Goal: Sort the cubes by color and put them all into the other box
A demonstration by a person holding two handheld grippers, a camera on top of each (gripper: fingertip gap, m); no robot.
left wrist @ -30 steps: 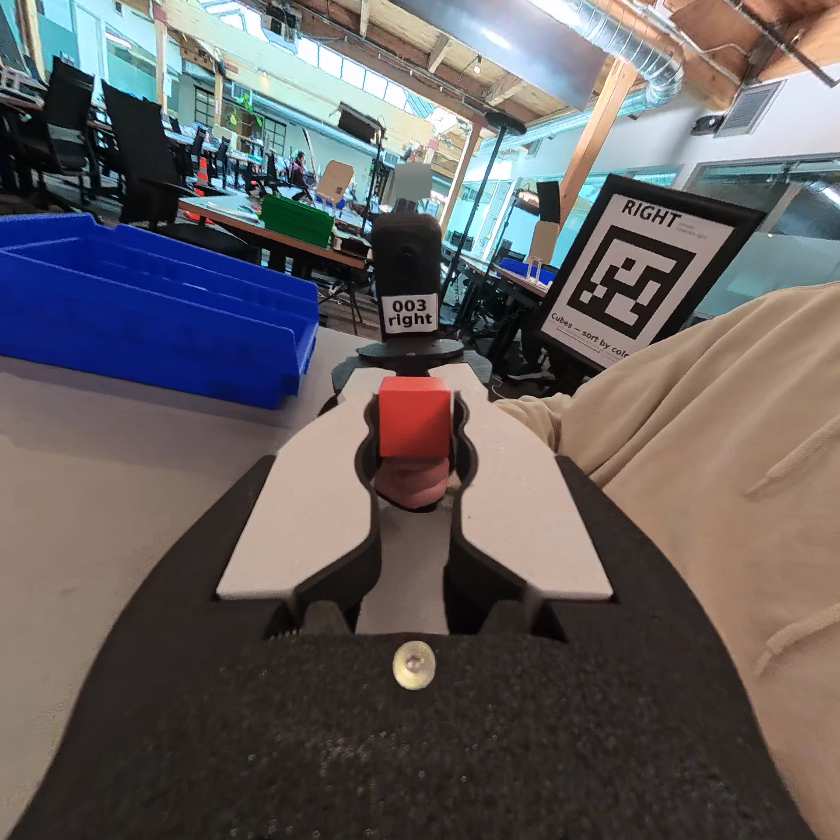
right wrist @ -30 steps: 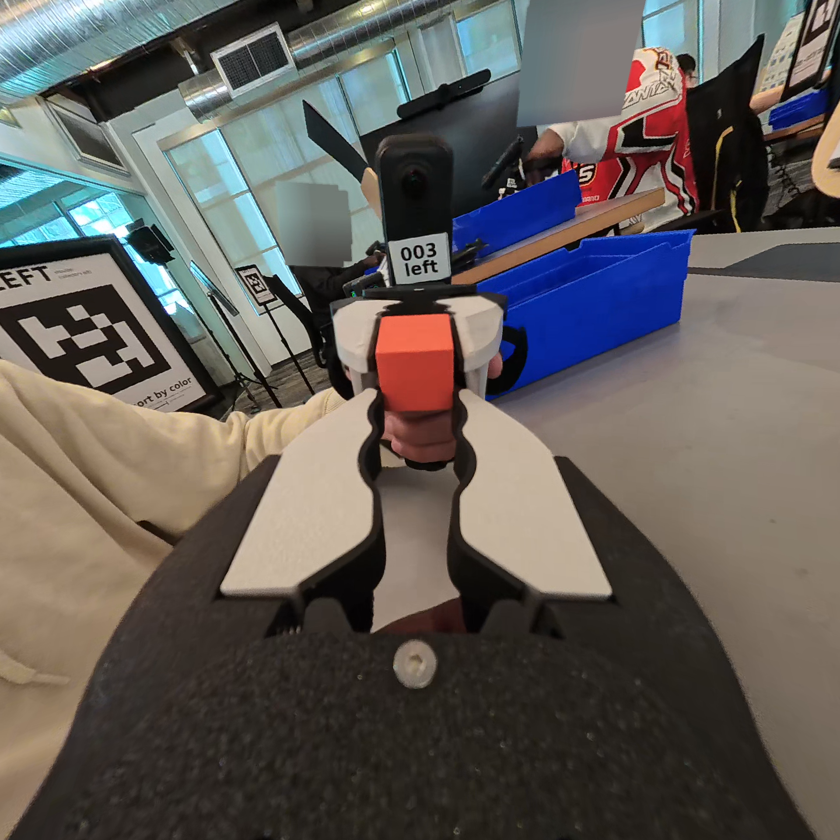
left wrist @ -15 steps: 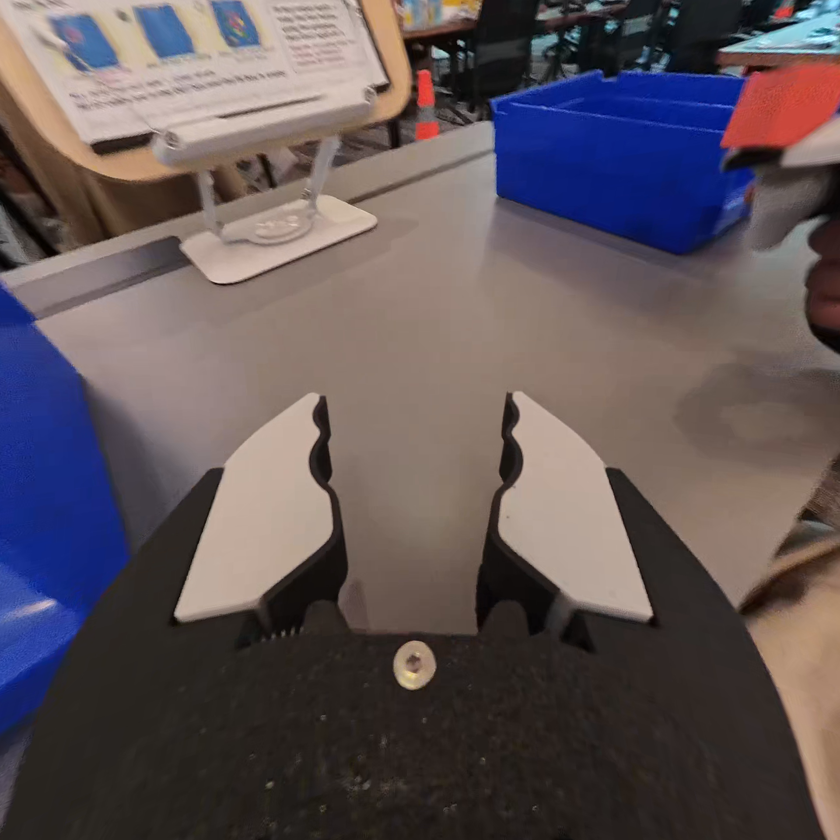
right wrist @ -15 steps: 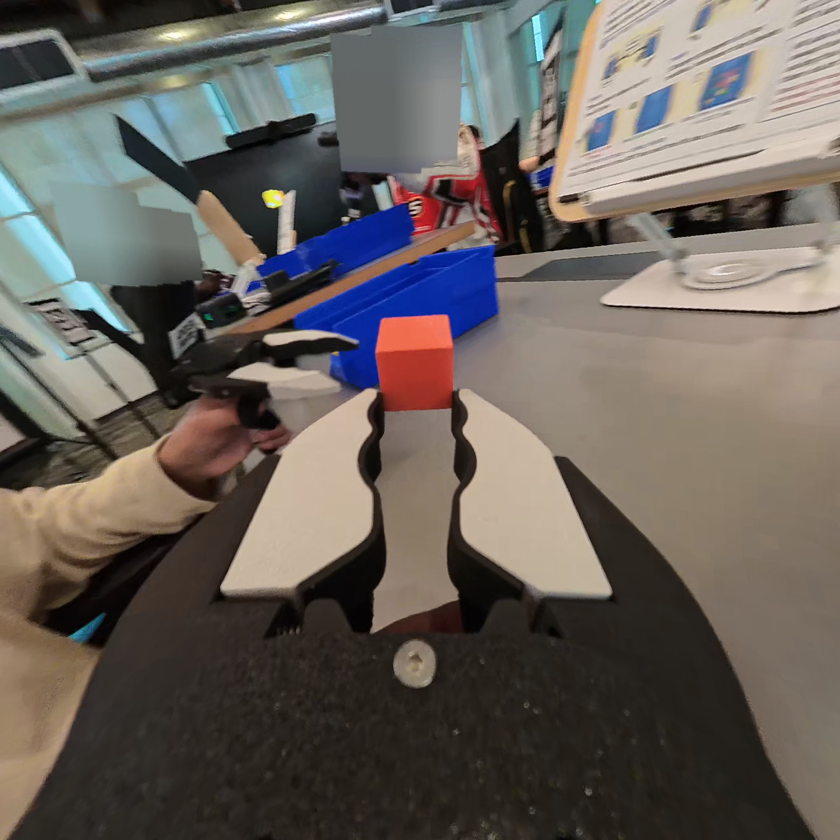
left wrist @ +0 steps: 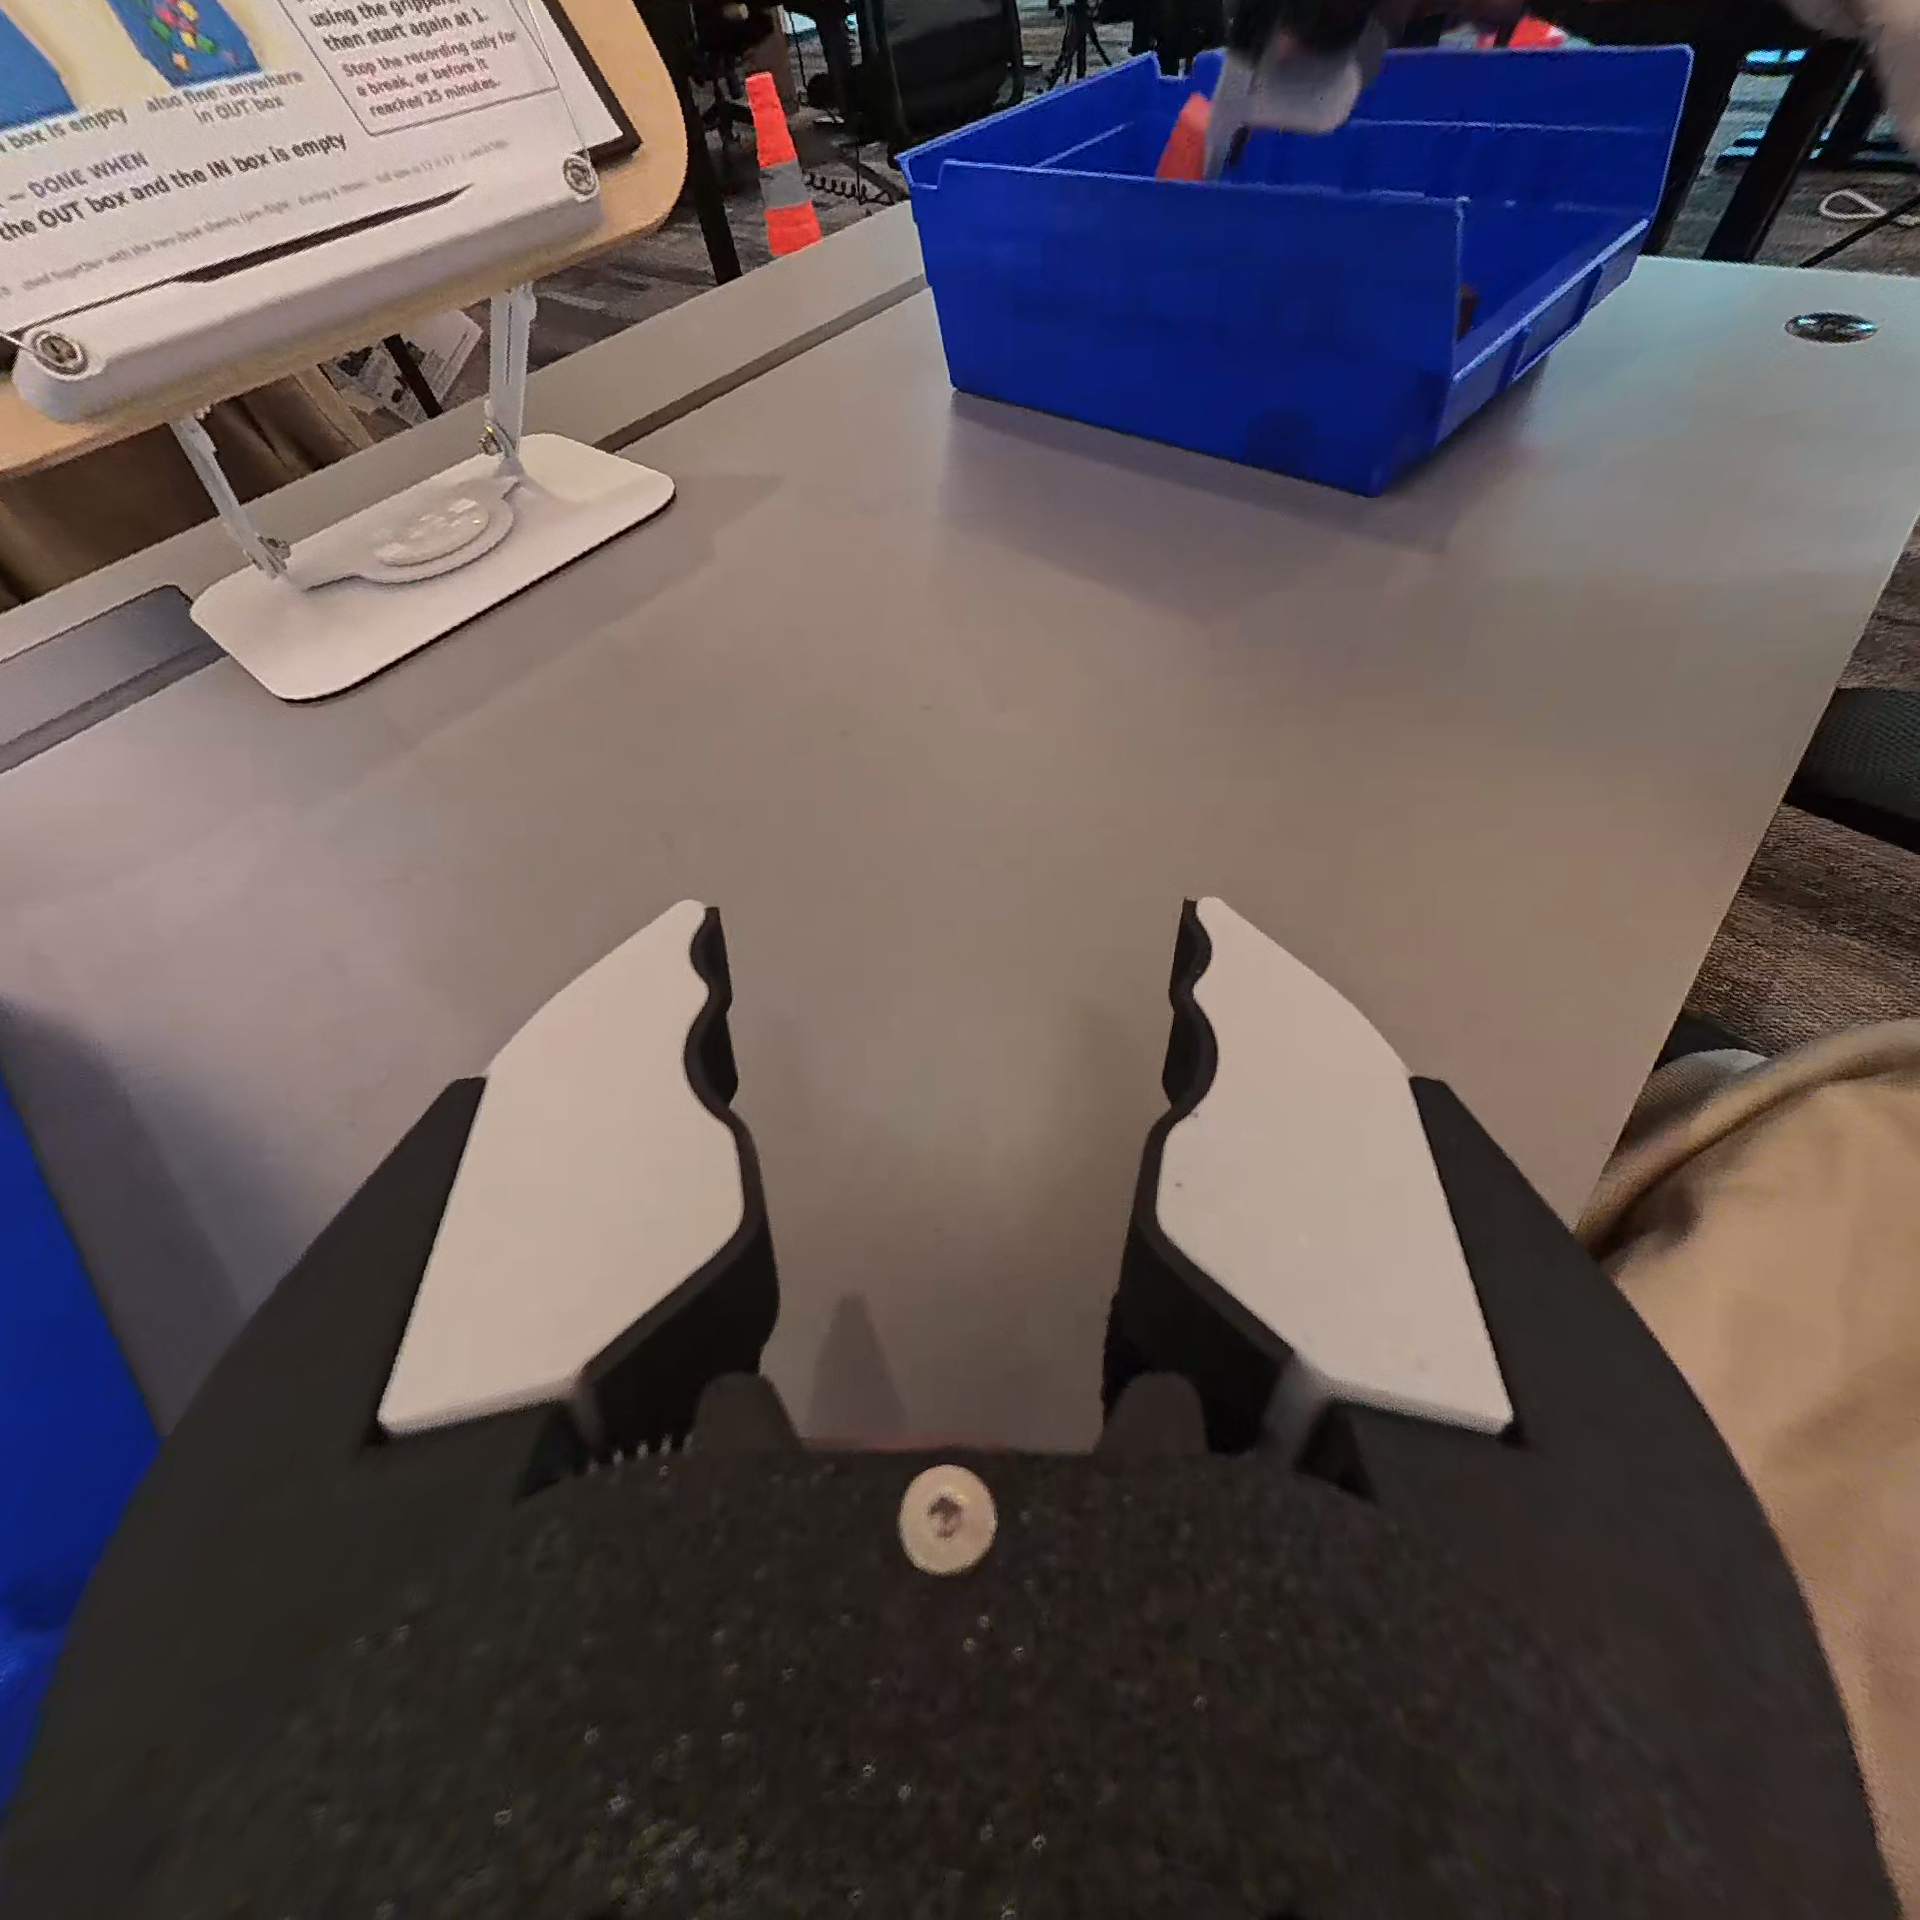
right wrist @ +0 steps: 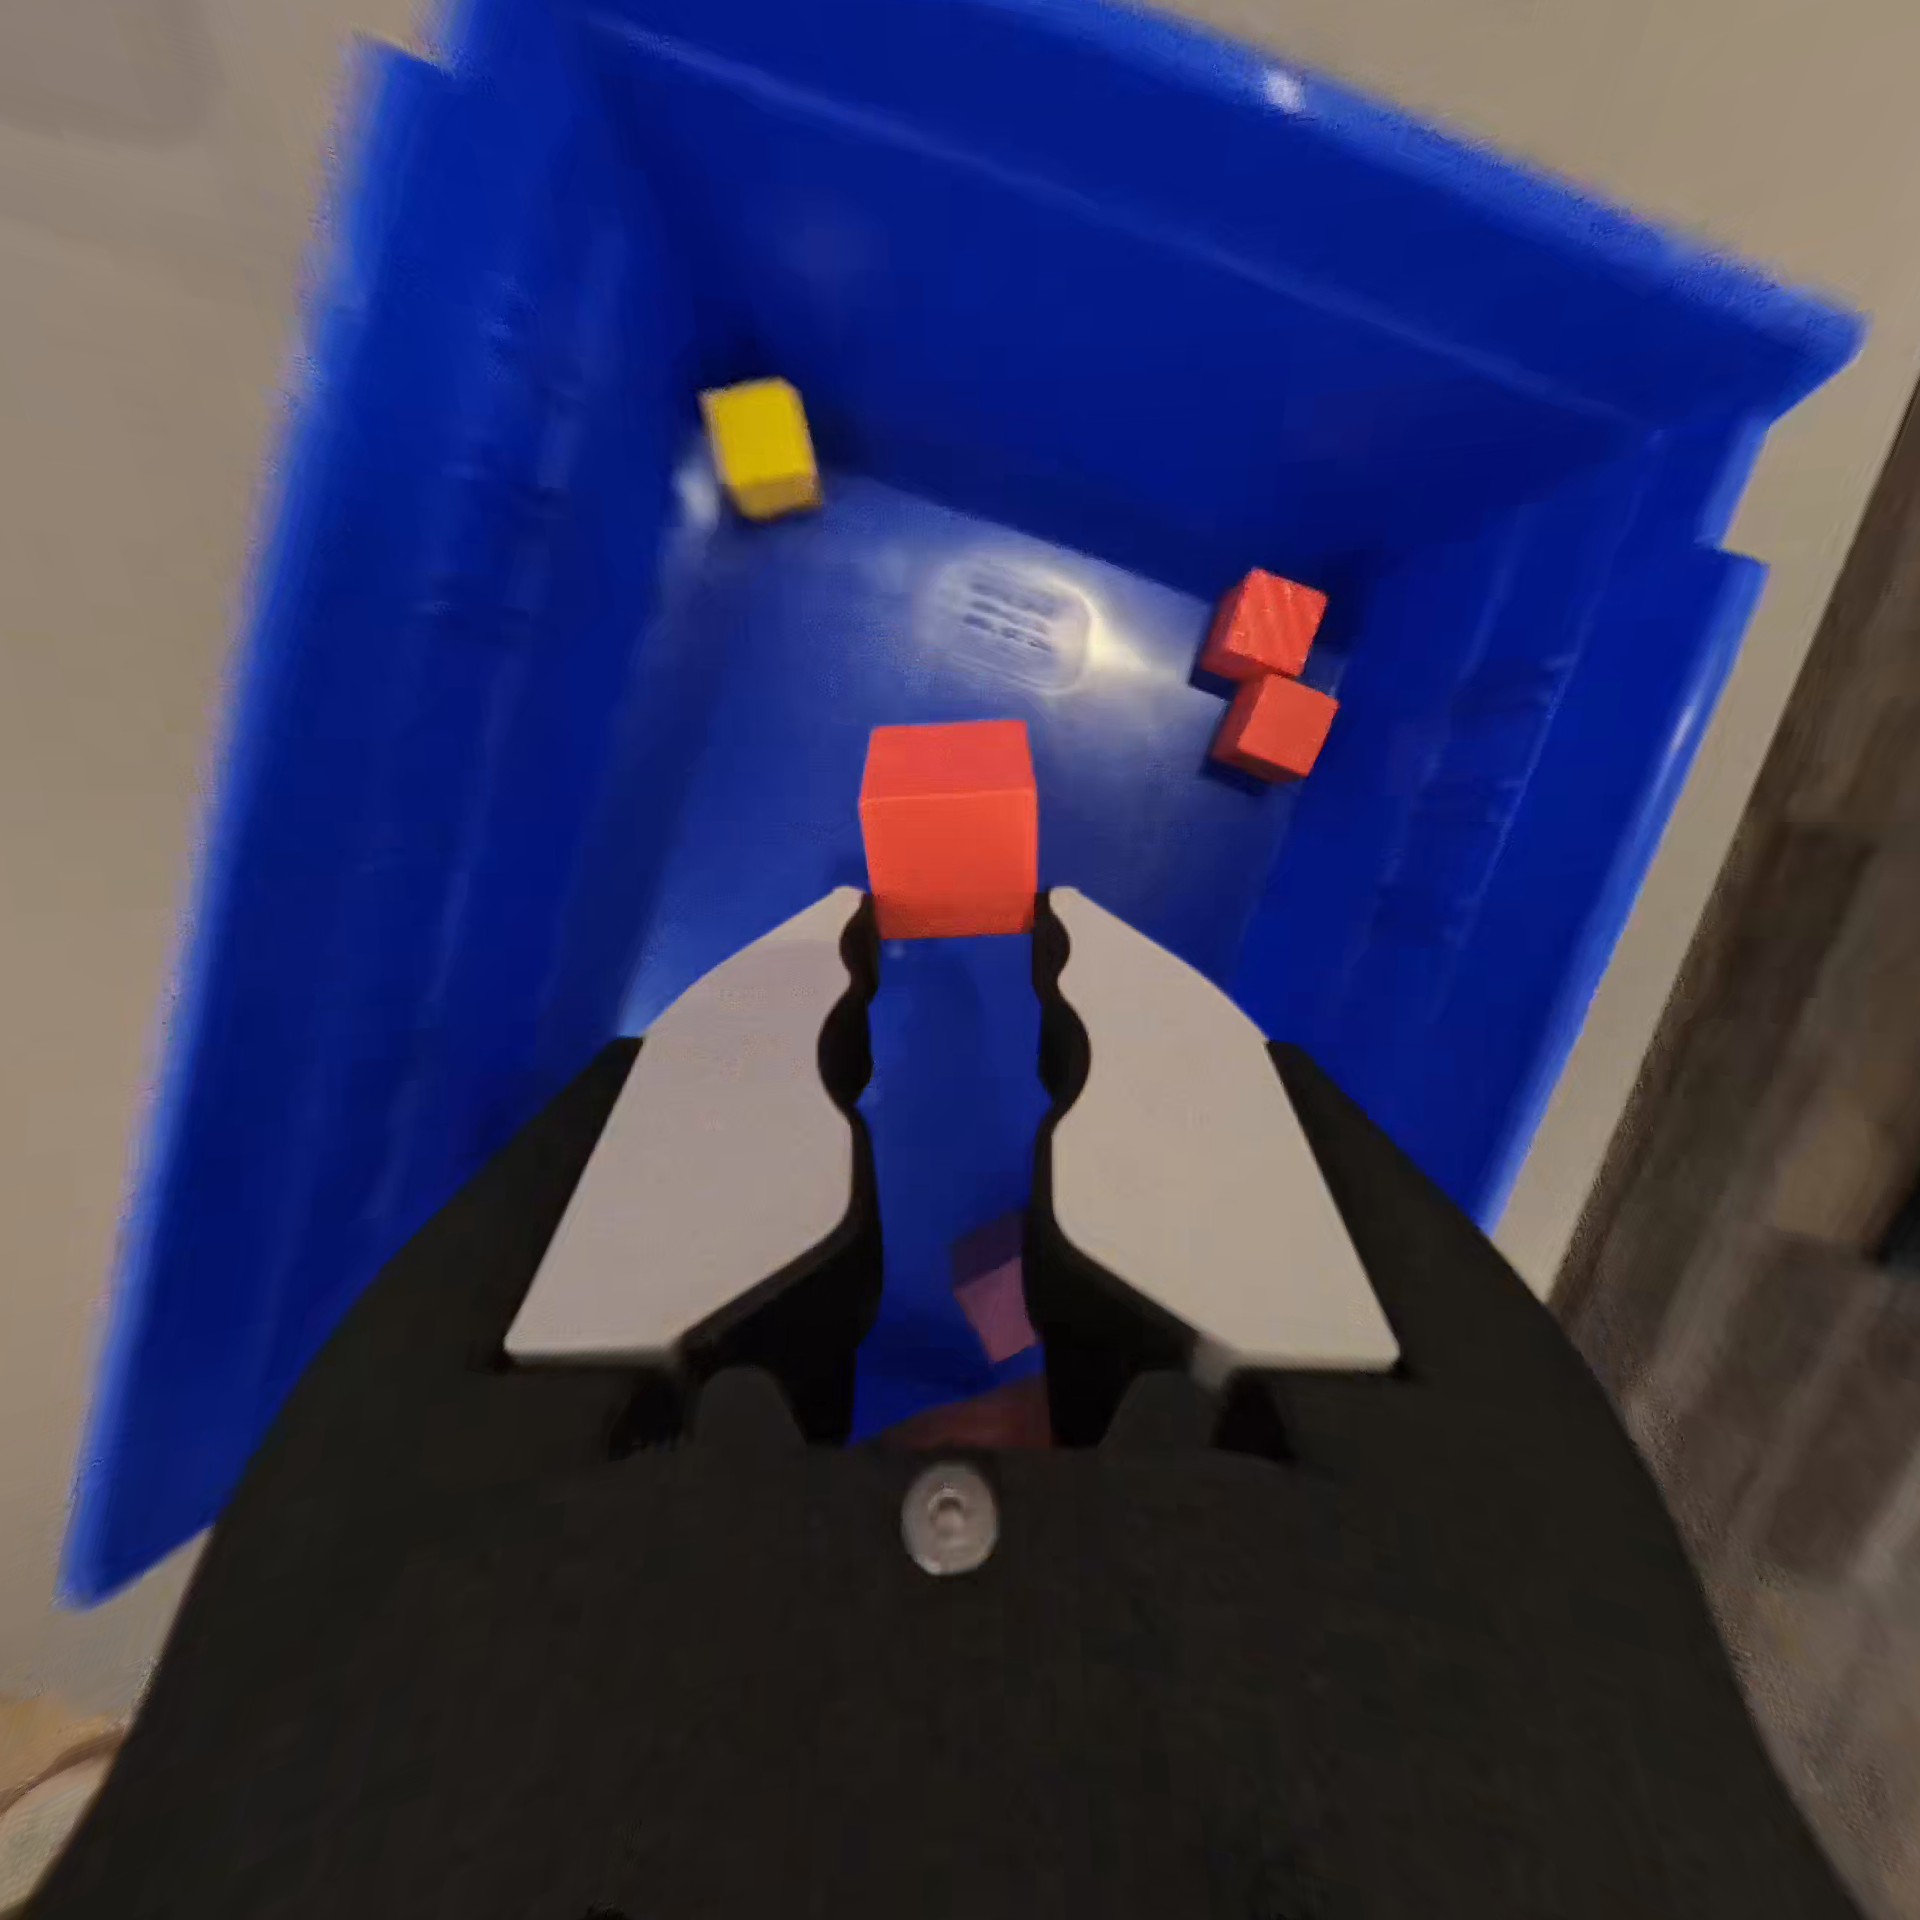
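- While held over the bin (right wrist: 468,935), right tongs (right wrist: 954,914) clamped on an orange cube (right wrist: 948,826) by the very tips, most of the cube proud of the pads; probably so it drops clean on release.
- Pointed steeply down into the bin, cube above bare floor, not yet let go.
- Already on the bin floor: two red cubes (right wrist: 1270,670) touching each other by the right wall, one yellow cube (right wrist: 764,447) apart in the far left corner. Looks like colour groups kept to separate spots.
- Purple cube (right wrist: 992,1299) glimpsed between the fingers lower down; blurred, exact place unclear.
- Judged: held cube closest in colour to the red pair, so a shift toward the right wall before release would fit the sort. Risk: bounce or roll toward the yellow.
- Left tongs (left wrist: 951,1023) spread wide, nothing in them, hovering over bare counter (left wrist: 935,675), well apart from the bin; presumably free for the next pick.
- Blue edge (left wrist: 62,1351) at far left of left view, likely the other box.
- Instruction stand (left wrist: 416,520) at counter's back, off the working path.
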